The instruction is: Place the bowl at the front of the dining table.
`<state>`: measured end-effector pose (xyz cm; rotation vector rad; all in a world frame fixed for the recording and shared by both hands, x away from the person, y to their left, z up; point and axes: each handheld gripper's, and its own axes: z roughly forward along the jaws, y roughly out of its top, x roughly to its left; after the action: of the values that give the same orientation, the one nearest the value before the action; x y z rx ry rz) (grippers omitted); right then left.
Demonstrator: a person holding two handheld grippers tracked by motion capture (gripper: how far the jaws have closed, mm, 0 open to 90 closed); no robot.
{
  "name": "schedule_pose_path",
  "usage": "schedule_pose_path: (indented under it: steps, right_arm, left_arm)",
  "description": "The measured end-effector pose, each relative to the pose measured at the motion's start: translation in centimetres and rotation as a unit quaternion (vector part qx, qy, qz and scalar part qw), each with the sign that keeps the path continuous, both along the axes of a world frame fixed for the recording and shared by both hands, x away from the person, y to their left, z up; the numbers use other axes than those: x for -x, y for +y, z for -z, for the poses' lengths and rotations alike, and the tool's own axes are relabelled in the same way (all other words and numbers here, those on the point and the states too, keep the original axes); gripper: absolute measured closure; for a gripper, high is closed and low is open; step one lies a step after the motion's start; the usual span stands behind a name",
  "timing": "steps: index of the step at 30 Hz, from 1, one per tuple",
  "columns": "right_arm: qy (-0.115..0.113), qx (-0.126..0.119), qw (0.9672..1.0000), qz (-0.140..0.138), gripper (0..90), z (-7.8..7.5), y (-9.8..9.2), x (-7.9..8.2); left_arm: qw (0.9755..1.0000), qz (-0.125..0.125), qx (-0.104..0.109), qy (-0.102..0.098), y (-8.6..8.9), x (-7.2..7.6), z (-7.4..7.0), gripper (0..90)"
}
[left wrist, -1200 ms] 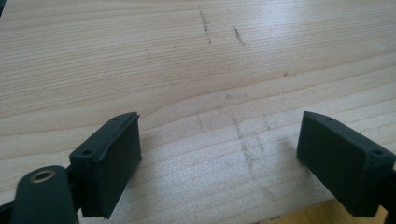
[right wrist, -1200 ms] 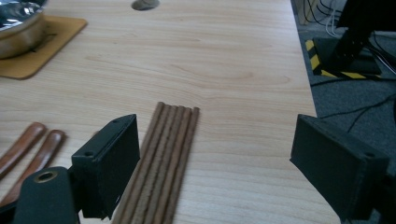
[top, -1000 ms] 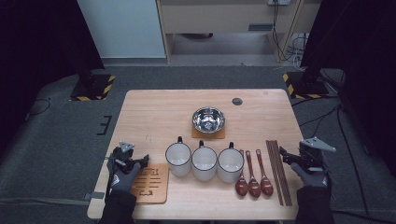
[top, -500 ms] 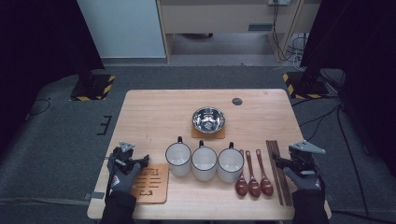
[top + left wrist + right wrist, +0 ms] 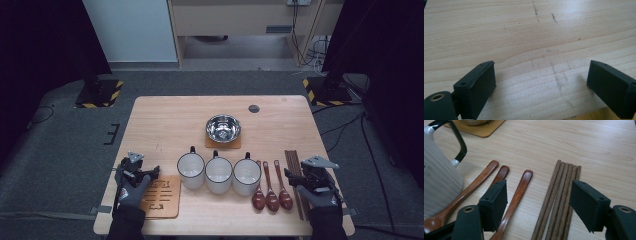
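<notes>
Right tool [image 5: 537, 206] low over desk [image 5: 165, 120], jaws just closing in, part open, nothing gripped yet. Chopsticks [image 5: 559, 200] and nearest spoon [image 5: 517, 195] lying between jaws. Chopsticks: thin, light, stiff, prone to roll; best pinched mid-length as bundle. Left tool [image 5: 541, 85] wide open, empty. Mugs [image 5: 219, 175], bowl [image 5: 223, 128] farther off.

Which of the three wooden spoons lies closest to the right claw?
The rightmost spoon, the one next to the chopsticks. Its handle runs up between the jaws of the right claw; the other two spoons lie farther left, toward the mug.
</notes>
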<state>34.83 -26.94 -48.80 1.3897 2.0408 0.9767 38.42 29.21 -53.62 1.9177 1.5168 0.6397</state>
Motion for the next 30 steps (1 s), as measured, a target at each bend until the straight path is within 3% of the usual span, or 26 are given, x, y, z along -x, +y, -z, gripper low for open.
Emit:
schedule_pose_path:
  steps: [8,30]
  right_arm:
    - [0.013,-0.001,0.9998,-0.014,32.4,0.6,0.8,0.3]
    - [0.051,0.010,0.9984,-0.020,38.8,2.4,1.9,0.2]
  left_arm:
    - [1.0000,0.000,0.000,0.000,0.0,0.0,0.0,6.9]
    - [1.0000,0.001,0.000,0.001,0.0,0.0,0.0,6.3]
